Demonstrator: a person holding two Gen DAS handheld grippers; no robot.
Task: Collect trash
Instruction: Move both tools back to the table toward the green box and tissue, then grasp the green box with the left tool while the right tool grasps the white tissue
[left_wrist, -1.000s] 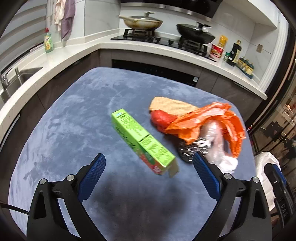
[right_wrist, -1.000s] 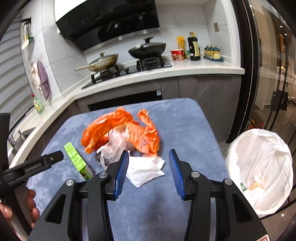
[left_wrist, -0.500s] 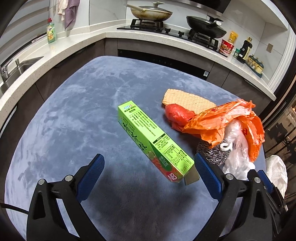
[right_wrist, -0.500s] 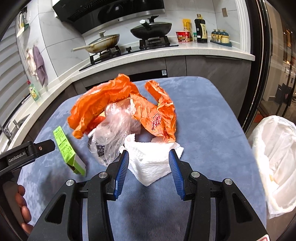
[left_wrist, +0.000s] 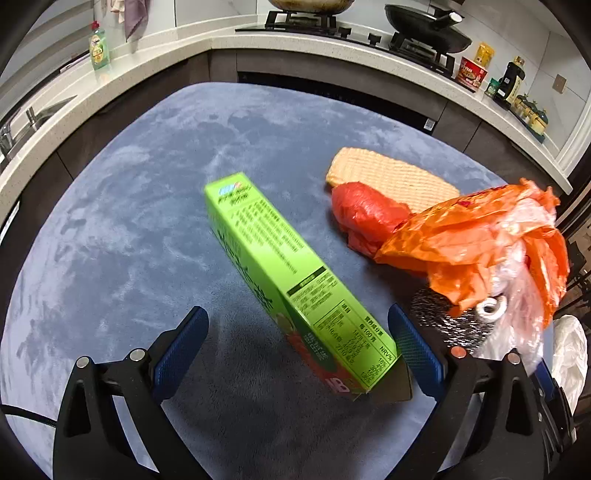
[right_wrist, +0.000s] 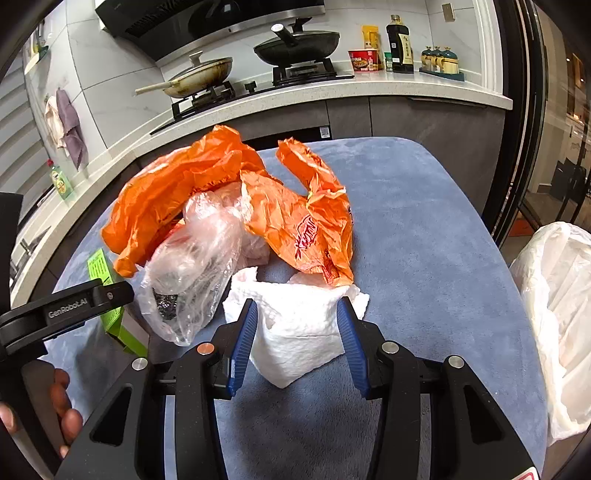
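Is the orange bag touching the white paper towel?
Touching: in the right wrist view the orange bag's lower edge lies on the white paper towel.

L tongs (left_wrist: 297, 350) wide open, nothing gripped. Green box (left_wrist: 291, 280) lies btwn the pads, near end just beside R pad, not touching L pad. Blue worktop (left_wrist: 129, 229) under it. Beyond & right of tongs: red wad (left_wrist: 364, 214), tan cloth (left_wrist: 395, 177), orange bag (left_wrist: 476, 236), steel scourer (left_wrist: 439, 317).
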